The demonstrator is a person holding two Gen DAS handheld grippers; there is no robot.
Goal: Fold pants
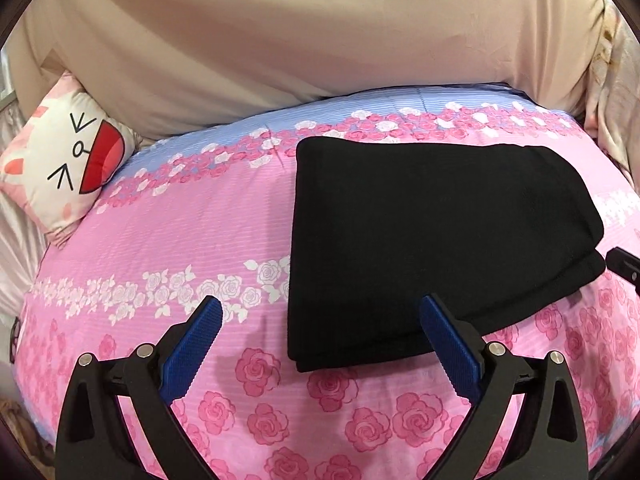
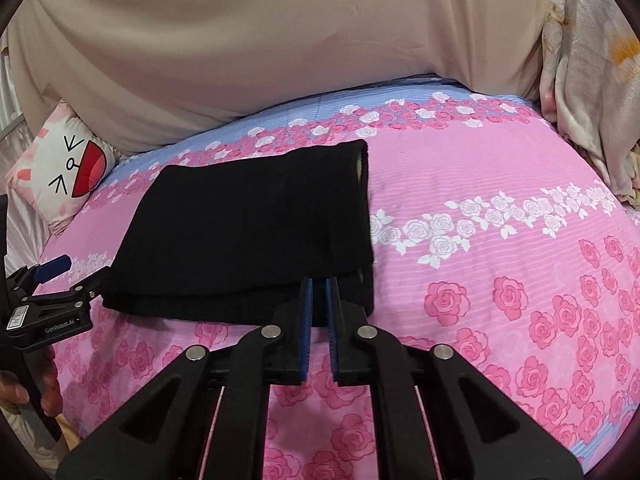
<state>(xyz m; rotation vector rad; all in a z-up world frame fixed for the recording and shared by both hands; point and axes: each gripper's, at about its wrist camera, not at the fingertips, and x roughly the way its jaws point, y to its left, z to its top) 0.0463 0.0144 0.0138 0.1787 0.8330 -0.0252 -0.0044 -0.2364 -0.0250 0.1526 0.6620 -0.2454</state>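
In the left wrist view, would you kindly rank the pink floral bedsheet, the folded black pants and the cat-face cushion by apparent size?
1. Pink floral bedsheet: largest.
2. Folded black pants.
3. Cat-face cushion: smallest, though it lies farther from the camera and is partly cut off, so its true size is unsure.

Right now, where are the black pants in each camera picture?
Left wrist view: the folded black pants lie right of centre on the pink rose bedsheet, ahead of the open left gripper.
Right wrist view: the pants lie left of centre, just past the right gripper.
Shared landmark: the cat-face pillow, at the left edge in both.
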